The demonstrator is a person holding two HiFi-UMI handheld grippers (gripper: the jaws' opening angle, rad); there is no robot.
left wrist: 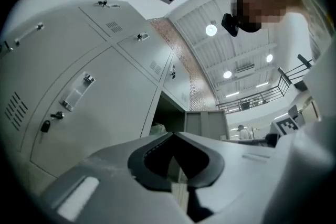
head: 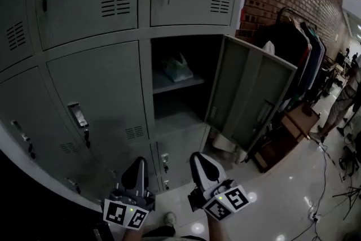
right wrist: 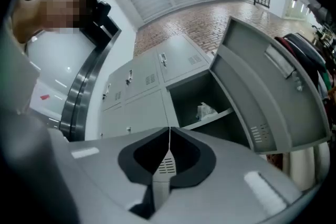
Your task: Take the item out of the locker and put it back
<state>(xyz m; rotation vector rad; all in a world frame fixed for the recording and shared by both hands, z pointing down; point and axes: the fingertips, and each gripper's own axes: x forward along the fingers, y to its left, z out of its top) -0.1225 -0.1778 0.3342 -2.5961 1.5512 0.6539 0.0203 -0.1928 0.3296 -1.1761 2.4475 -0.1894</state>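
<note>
Grey locker bank [head: 96, 82] is filling the head view, with the plastic bag [head: 177, 69] sitting on the open compartment's shelf [head: 189, 83] at centre frame. The left gripper [head: 138, 163] and right gripper [head: 200, 158] are hovering at the bottom, well apart from it.

Left gripper view: the jaws are touching and gripping nothing.

Right gripper view: same.

I'd say the reach is just starting, and the next move is calling for opening one gripper's jaws and going in.

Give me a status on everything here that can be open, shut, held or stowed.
locker door: swung wide open.
bag: resting on the shelf inside the open locker, not held.
left gripper: shut, empty, low, outside the locker.
right gripper: shut, empty, low, outside the locker.
neighbouring locker doors: closed.
</note>
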